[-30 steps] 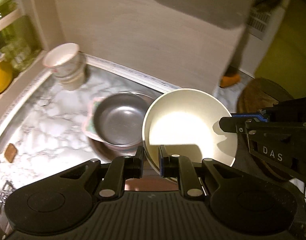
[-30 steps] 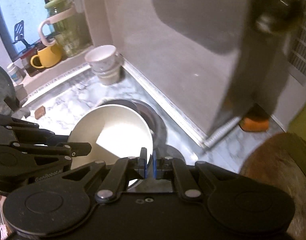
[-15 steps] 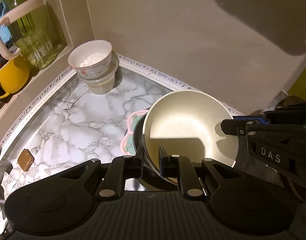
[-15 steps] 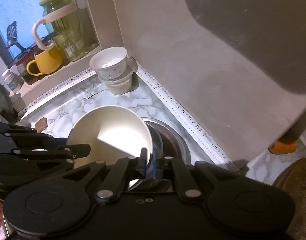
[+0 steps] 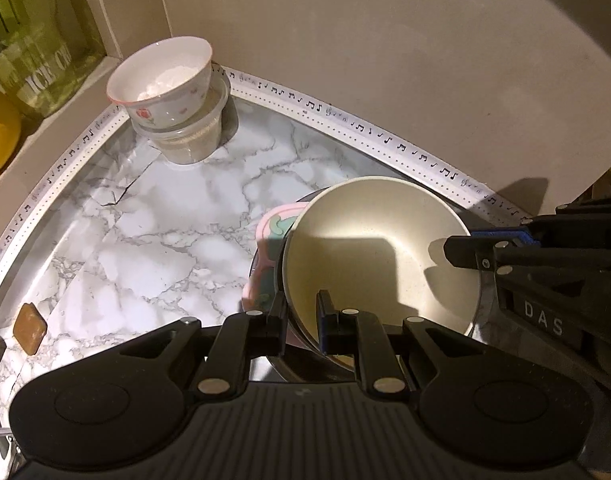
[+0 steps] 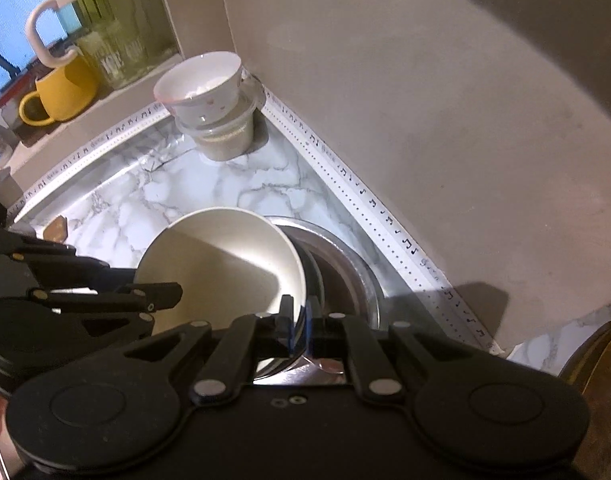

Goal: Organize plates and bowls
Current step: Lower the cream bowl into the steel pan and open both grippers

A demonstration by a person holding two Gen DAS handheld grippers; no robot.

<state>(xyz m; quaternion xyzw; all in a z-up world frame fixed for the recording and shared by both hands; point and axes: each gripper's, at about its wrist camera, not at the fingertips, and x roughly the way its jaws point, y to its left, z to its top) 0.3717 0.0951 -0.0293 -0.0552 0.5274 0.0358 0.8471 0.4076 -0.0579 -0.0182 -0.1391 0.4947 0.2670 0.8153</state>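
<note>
A cream bowl (image 5: 381,248) is held tilted over a steel bowl (image 6: 345,276) that rests on a pink plate (image 5: 271,228) on the marble counter. My left gripper (image 5: 301,312) is shut on the cream bowl's near rim. My right gripper (image 6: 301,316) is shut on the opposite rim of the cream bowl (image 6: 221,260) and shows from the side in the left wrist view (image 5: 485,248). A white flowered bowl (image 5: 161,76) sits stacked in a clear tub (image 5: 193,136) in the far corner.
The beige wall (image 5: 385,60) closes the back, with a white music-note trim strip (image 5: 385,140) along the counter edge. A green jar (image 6: 117,28) and yellow mug (image 6: 61,88) stand on the window sill. A small brown block (image 5: 29,328) lies at the left. A wooden board (image 6: 601,380) lies at the right.
Both grippers have carried the cream bowl forward toward the corner and down over the steel bowl, which is now mostly hidden under it. The stacked white bowl looks closer.
</note>
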